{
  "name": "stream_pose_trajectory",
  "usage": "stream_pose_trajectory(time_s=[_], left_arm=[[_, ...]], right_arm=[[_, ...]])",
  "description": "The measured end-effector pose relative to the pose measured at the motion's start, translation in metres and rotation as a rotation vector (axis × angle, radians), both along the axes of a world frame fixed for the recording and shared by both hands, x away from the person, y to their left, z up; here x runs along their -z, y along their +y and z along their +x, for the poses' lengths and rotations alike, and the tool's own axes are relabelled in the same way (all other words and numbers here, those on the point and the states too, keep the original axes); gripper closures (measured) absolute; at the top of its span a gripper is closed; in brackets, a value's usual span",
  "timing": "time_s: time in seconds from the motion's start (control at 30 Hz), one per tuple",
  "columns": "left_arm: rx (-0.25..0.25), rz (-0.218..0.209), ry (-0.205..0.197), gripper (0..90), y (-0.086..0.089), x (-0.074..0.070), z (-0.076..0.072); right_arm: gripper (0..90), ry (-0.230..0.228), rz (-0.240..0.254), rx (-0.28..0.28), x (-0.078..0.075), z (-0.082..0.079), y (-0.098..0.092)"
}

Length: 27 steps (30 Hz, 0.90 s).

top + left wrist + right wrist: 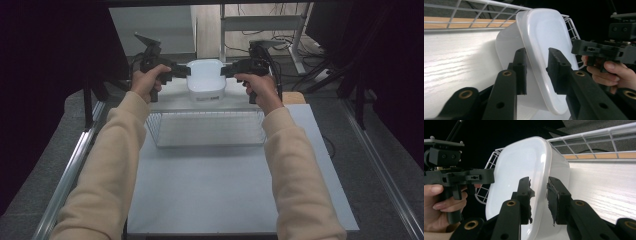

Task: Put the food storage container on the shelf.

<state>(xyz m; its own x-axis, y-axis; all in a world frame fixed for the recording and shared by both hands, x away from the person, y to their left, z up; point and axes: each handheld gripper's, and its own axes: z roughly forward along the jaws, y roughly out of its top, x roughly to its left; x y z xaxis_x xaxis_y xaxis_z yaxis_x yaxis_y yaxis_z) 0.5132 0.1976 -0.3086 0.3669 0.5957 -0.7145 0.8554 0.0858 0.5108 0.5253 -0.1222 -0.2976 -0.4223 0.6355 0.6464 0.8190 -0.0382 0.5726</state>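
**A:** How does the tub (205, 77) look?

**B:** White plastic, glossy, with rounded corners and a rolled rim. It is empty as far as the gripper views show, and it stands upright with its mouth up.

**A:** Where is it?

**B:** At the far end of the worktop (225, 185), just beyond the wire basket (205, 129) and outside it. Its base is down at the white surface. I cannot tell whether it rests there or hangs a hair above.

**A:** And the jaws?

**B:** The left gripper (182, 71) straddles the rim on one short side and the right gripper (226, 70) straddles the other. Each has one jaw inside the tub and one outside. In both gripper views a strip of white shows between pad and wall, so I read them as released, bracketing the rim rather than pinching it.

**A:** So how far along is it?

**B:** Both grippers are lined up on opposite edges, so the reach is done. It could be a tub just set down, or one about to be lifted. Either way nothing is in the basket, which sits empty nearby. If the tub is meant to go in there, the clamping, lifting and carrying are all left.
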Motion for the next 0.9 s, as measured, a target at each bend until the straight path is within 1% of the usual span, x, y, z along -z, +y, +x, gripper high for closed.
stream_pose_trajectory(time_s=[0.03, 0.07, 0.13, 0.27, 0.43, 0.47, 0.5, 0.53, 0.57, 0.6, 0.67, 0.73, 0.77, 0.83, 0.9], left_arm=[[-0.001, 0.006, 0.005, 67.7, 0.000, 0.001, 0.001], [-0.004, 0.004, 0.007, 67.2, 0.000, 0.002, 0.001], [-0.006, -0.007, 0.007, 66.6, -0.001, 0.003, 0.002], [-0.009, 0.006, 0.009, 64.0, -0.002, 0.005, 0.002], [-0.018, 0.017, -0.013, 61.3, -0.005, 0.005, 0.001], [-0.012, 0.024, -0.014, 60.3, -0.006, 0.004, 0.001], [-0.015, 0.022, -0.024, 58.1, -0.006, 0.003, 0.000], [-0.027, 0.022, -0.041, 53.8, -0.007, 0.001, -0.001], [-0.039, 0.029, -0.068, 48.8, -0.007, -0.001, -0.003], [-0.054, 0.040, -0.090, 44.2, -0.007, -0.004, -0.006], [-0.072, 0.062, -0.135, 37.5, -0.005, -0.009, -0.011], [-0.084, 0.084, -0.170, 33.4, -0.003, -0.013, -0.018], [-0.084, 0.104, -0.188, 32.0, -0.002, -0.015, -0.021], [-0.092, 0.144, -0.219, 30.4, 0.000, -0.018, -0.029], [-0.117, 0.160, -0.244, 30.2, 0.003, -0.019, -0.037]], right_arm=[[70.0, 0.012, -0.003, 0.002, 0.000, 0.000, 0.000], [69.8, 0.002, -0.003, 0.008, 0.002, 0.000, 0.001], [69.3, 0.004, 0.001, 0.016, 0.003, 0.001, 0.001], [66.5, 0.008, -0.004, 0.020, 0.004, 0.002, 0.003], [62.5, 0.004, -0.001, 0.025, 0.006, 0.001, 0.004], [60.5, 0.005, 0.006, 0.023, 0.006, 0.002, 0.004], [56.8, 0.000, 0.019, 0.023, 0.005, 0.001, 0.004], [52.4, -0.015, 0.022, 0.021, 0.004, 0.000, 0.004], [47.9, -0.031, 0.023, 0.028, 0.002, -0.002, 0.004], [43.8, -0.063, 0.019, 0.035, -0.001, -0.004, 0.004], [36.9, -0.124, -0.008, 0.041, -0.007, -0.010, 0.004], [33.2, -0.174, -0.024, 0.039, -0.013, -0.016, 0.002], [32.0, -0.194, -0.028, 0.031, -0.015, -0.018, 0.001], [30.4, -0.225, -0.041, 0.007, -0.018, -0.024, -0.003], [29.1, -0.243, -0.064, -0.011, -0.019, -0.029, -0.007]])
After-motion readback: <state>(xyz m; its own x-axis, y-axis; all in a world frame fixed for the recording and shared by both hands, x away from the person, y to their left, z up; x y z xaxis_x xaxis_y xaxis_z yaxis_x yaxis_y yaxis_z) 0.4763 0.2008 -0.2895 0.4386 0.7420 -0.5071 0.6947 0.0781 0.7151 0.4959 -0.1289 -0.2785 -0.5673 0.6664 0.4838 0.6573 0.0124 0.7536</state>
